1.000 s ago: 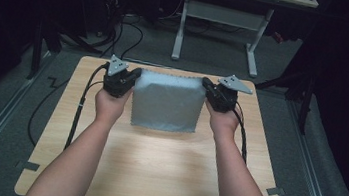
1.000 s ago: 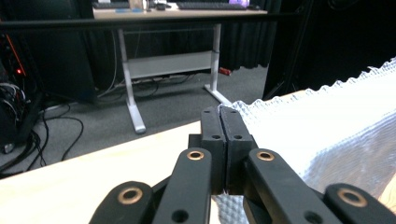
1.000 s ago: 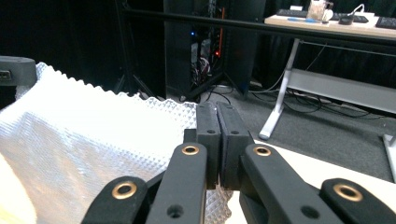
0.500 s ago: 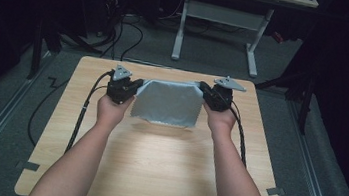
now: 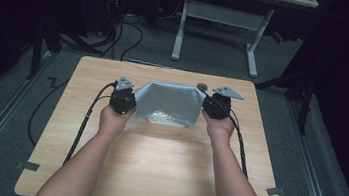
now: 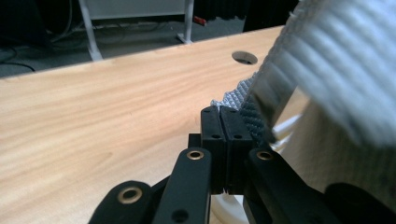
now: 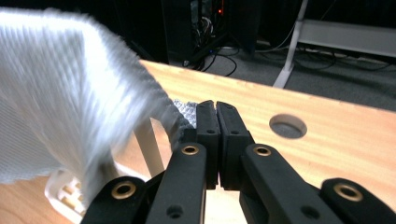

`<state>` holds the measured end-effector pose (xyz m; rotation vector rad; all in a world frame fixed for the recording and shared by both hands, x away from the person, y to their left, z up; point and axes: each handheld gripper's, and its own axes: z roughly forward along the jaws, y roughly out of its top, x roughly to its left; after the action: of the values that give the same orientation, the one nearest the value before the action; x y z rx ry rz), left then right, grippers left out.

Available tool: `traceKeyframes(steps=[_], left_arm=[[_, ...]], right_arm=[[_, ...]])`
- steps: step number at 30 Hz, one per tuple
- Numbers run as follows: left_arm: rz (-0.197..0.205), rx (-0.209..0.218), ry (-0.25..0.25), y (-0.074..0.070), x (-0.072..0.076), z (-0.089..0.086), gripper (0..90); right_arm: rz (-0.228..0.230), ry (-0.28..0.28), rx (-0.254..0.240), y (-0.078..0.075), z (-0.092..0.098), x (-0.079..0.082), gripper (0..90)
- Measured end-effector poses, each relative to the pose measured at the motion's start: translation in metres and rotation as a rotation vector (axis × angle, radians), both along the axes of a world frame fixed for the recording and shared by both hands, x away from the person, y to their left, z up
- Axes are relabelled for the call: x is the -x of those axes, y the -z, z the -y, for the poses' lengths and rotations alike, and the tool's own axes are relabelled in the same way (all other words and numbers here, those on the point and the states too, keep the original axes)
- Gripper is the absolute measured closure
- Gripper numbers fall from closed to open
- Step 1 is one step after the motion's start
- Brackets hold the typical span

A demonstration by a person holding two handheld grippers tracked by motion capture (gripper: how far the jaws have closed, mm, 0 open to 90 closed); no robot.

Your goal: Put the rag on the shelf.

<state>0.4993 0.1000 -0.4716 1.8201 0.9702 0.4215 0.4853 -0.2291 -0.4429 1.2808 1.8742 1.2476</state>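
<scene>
We hold a grey cloth (image 5: 168,102) stretched between the two claws, each pinching one upper corner: left claw (image 5: 130,103) clenched on the cloth's left corner, right claw (image 5: 207,106) clenched on the right corner. In the left gripper view the left claw (image 6: 225,116) has its jaws pressed together with the woven edge of the cloth (image 6: 336,70) coming out just to their right and billowing up beside them; in the right gripper view the right claw (image 7: 215,112) is likewise clamped, cloth (image 7: 60,88) hanging off to its left. Between the claws the cloth sags in the middle and drapes over a small white rack-like thing (image 5: 165,119) sitting on the worktop (image 5: 153,171); its lower hem hangs just below and between the claws, close to the wood. A round cable hole (image 7: 288,126) lies just ahead of the right claw. Handling, as we judge it: light, soft, limp, with no stiffness at all, so it folds wherever unsupported; the textured weave should grip fine and nothing is fragile. Corners are the right place to hold, and keeping the claws apart keeps it taut. Risk: the thin edge slipping out, or the hem snagging on the white piece under it.
</scene>
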Motion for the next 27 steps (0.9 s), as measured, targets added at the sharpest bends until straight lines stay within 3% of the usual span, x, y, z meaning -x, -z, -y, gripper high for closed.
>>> traceKeyframes(steps=[2, 12, 20, 27], left_arm=[[-0.002, -0.002, 0.002, 0.003, 0.001, 0.000, 89.7], [-0.038, 0.004, 0.004, 0.013, 0.003, -0.001, 88.9], [-0.032, 0.013, -0.031, 0.007, 0.003, -0.007, 74.2], [0.016, 0.031, -0.088, -0.010, 0.005, -0.024, 65.3]], right_arm=[[-0.020, 0.000, 0.000, 0.007, 0.001, 0.001, 89.3], [-0.036, 0.003, -0.006, 0.021, 0.003, 0.004, 89.0], [-0.013, 0.007, -0.001, 0.011, 0.006, 0.008, 77.4], [0.022, 0.018, 0.000, -0.002, 0.015, 0.011, 70.9]])
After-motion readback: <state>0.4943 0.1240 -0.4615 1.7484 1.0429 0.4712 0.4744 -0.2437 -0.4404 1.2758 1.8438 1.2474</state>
